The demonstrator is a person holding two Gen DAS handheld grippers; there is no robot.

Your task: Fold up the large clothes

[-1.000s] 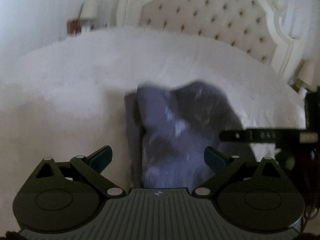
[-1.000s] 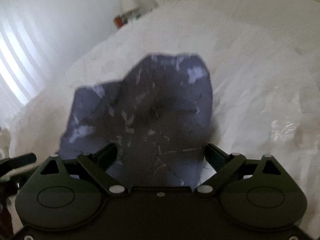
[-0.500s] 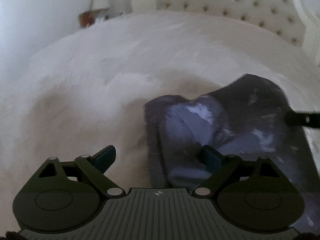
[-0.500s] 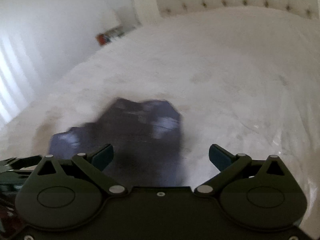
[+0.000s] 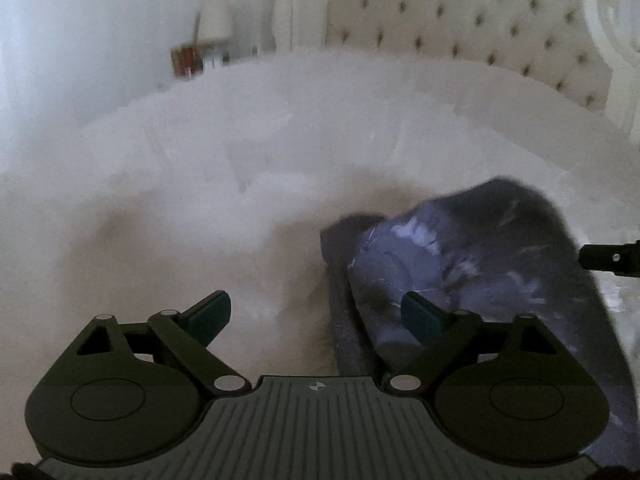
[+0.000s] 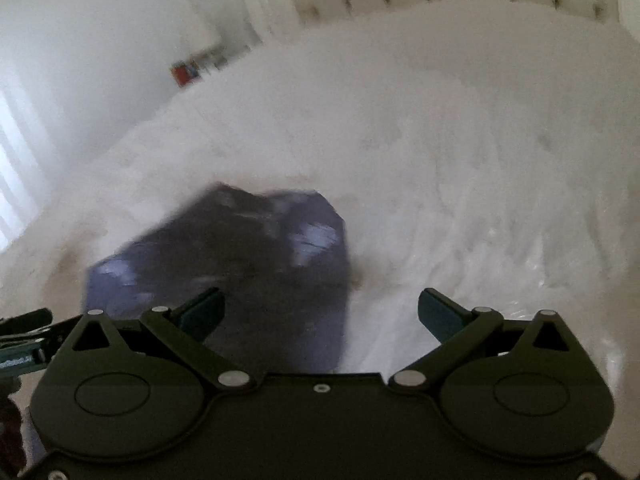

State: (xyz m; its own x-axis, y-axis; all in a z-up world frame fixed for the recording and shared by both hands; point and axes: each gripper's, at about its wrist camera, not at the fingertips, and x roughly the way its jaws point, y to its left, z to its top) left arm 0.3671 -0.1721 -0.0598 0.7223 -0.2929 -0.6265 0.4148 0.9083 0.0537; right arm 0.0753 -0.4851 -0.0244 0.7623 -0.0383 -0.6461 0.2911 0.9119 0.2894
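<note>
Here we see the dark garment [image 5: 472,272] lying lengthwise toward the headboard [image 5: 480,32], bare bedspread [image 5: 240,184] all around; left gripper [image 5: 316,314] and right gripper [image 6: 320,314] both spread, empty.

The garment [image 5: 460,264] is showing dark blue-grey with pale, streaky markings. The bedding [image 5: 240,152] is lying white; the headboard [image 5: 460,24] is looking cream, dotted with dark buttons. The pads [image 6: 200,312] are showing teal.

Both jaws are held wide and empty: left hand-held gripper [image 5: 316,316], right hand-held gripper [image 6: 320,314], both tilted downward.
</note>
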